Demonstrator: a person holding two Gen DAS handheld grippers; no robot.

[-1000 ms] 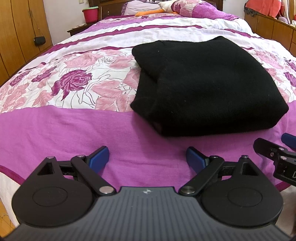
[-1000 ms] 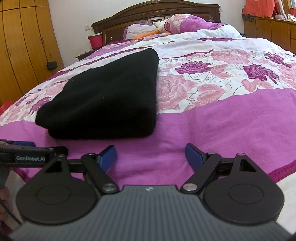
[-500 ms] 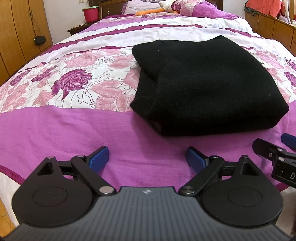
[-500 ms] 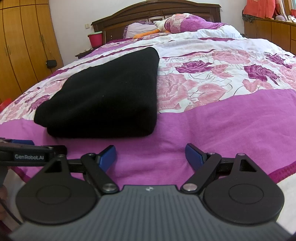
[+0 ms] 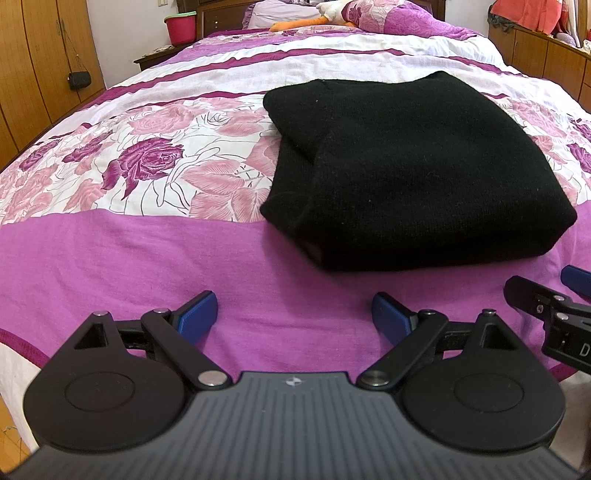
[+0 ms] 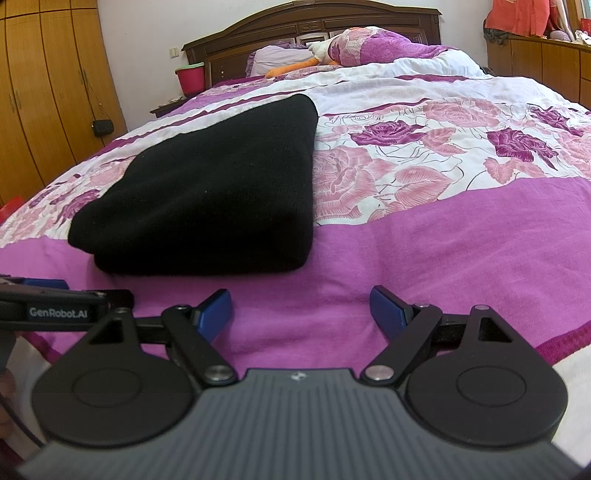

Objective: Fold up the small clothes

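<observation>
A black knitted garment [image 5: 413, 170] lies folded into a thick rectangle on the purple floral bedspread [image 5: 129, 258]. It also shows in the right wrist view [image 6: 210, 199], to the left. My left gripper [image 5: 293, 314] is open and empty, low over the purple band near the bed's foot, short of the garment's near edge. My right gripper [image 6: 301, 308] is open and empty, just in front of the garment's near right corner. Each gripper's side shows at the edge of the other's view.
Pillows and an orange soft toy [image 6: 295, 68] lie at the wooden headboard [image 6: 314, 26]. A red bucket [image 6: 190, 79] stands on a bedside table. Wooden wardrobes [image 6: 44, 92] line the left wall, a wooden cabinet [image 6: 535, 62] the right.
Both grippers have drawn back slightly and tilted a little; the folded garment has stayed in place.
</observation>
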